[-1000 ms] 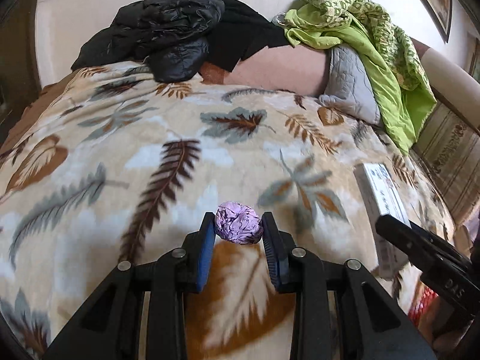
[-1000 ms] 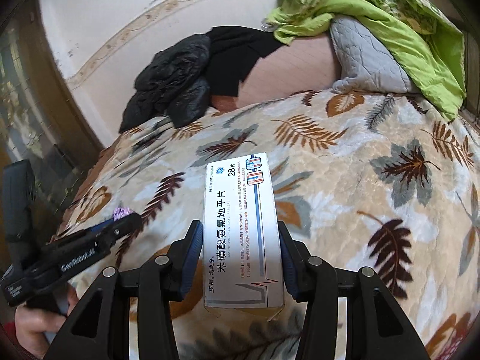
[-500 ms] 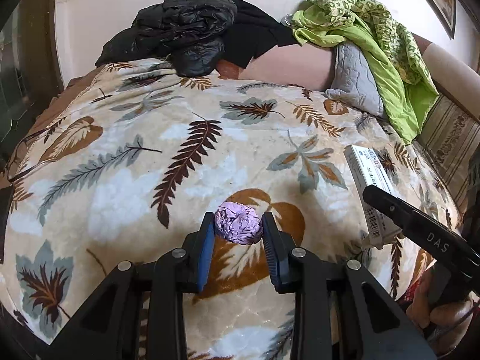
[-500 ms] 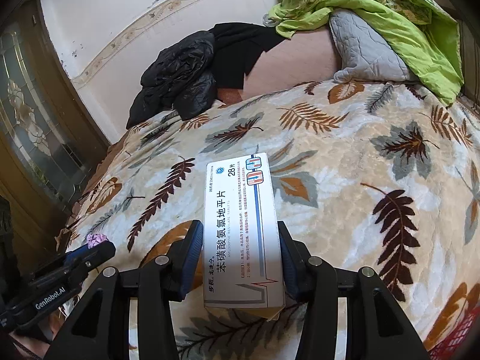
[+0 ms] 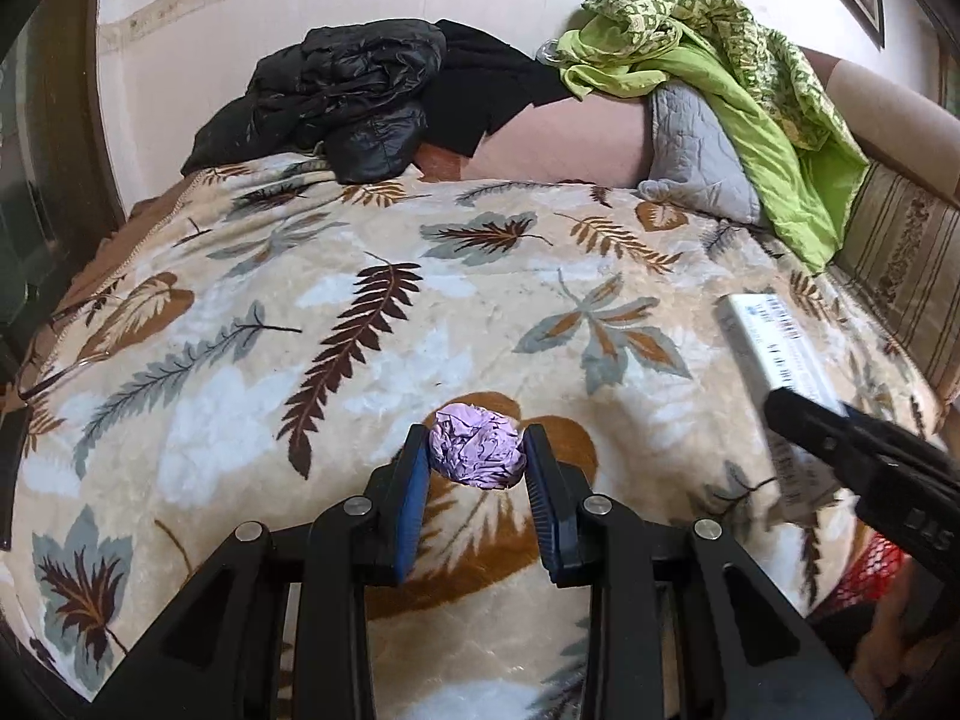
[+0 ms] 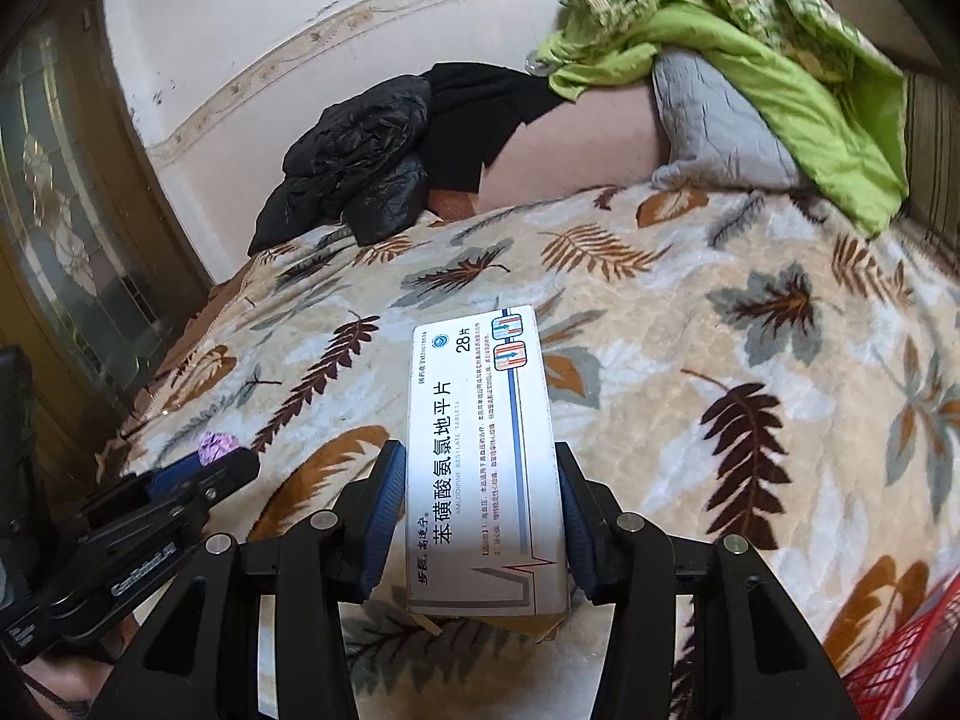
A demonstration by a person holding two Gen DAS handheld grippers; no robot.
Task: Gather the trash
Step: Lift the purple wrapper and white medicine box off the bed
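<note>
Over the plush leaf-print blanket (image 5: 372, 360) on the bed, the left gripper (image 5: 477, 462) pinches a crumpled lilac paper ball (image 5: 476, 447) (wrinkled, roundish); to its right, the right gripper (image 6: 477, 516) clamps a flat, glossy white medicine box (image 6: 480, 456) lengthwise.

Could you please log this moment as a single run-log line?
left gripper: shut on purple paper ball | right gripper: shut on medicine box | both above leaf-print blanket
</note>
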